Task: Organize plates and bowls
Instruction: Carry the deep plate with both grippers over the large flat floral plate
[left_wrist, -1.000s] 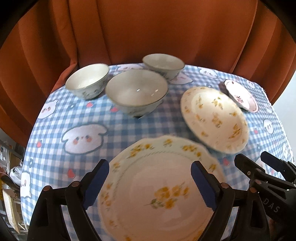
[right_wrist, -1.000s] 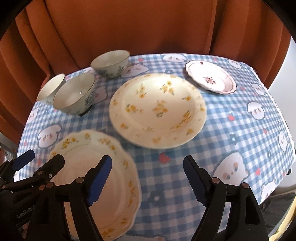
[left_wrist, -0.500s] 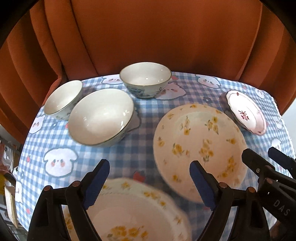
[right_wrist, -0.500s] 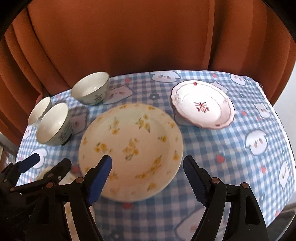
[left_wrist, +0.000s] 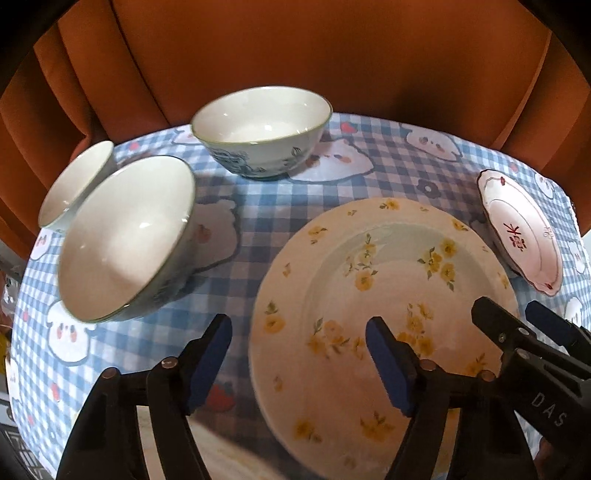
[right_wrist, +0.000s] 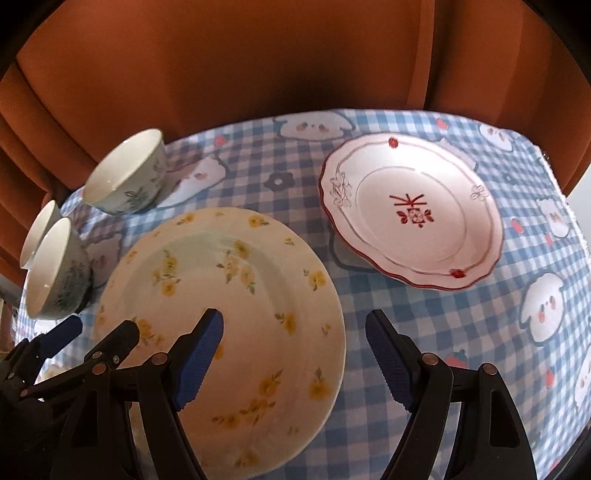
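A large cream plate with yellow flowers (left_wrist: 380, 295) lies on the checked tablecloth; it also shows in the right wrist view (right_wrist: 229, 314). A smaller white plate with red trim (right_wrist: 410, 210) lies to its right, also in the left wrist view (left_wrist: 521, 232). Three white bowls with blue-green patterns stand at the left: a far one (left_wrist: 262, 129), a near one (left_wrist: 125, 240) and one behind it (left_wrist: 74, 184). My left gripper (left_wrist: 299, 354) is open and empty above the yellow plate's left edge. My right gripper (right_wrist: 295, 354) is open and empty above its right edge.
An orange curtain (left_wrist: 295, 55) hangs close behind the table's far edge. The blue checked tablecloth (right_wrist: 480, 332) has cartoon animal prints. A blurred pale rim of another plate (left_wrist: 221, 450) shows at the near edge under my left gripper.
Both grippers have moved forward over the table, from the near yellow plate to the far yellow plate. The bowls and red-trim plate look closer. Both grippers stayed open.
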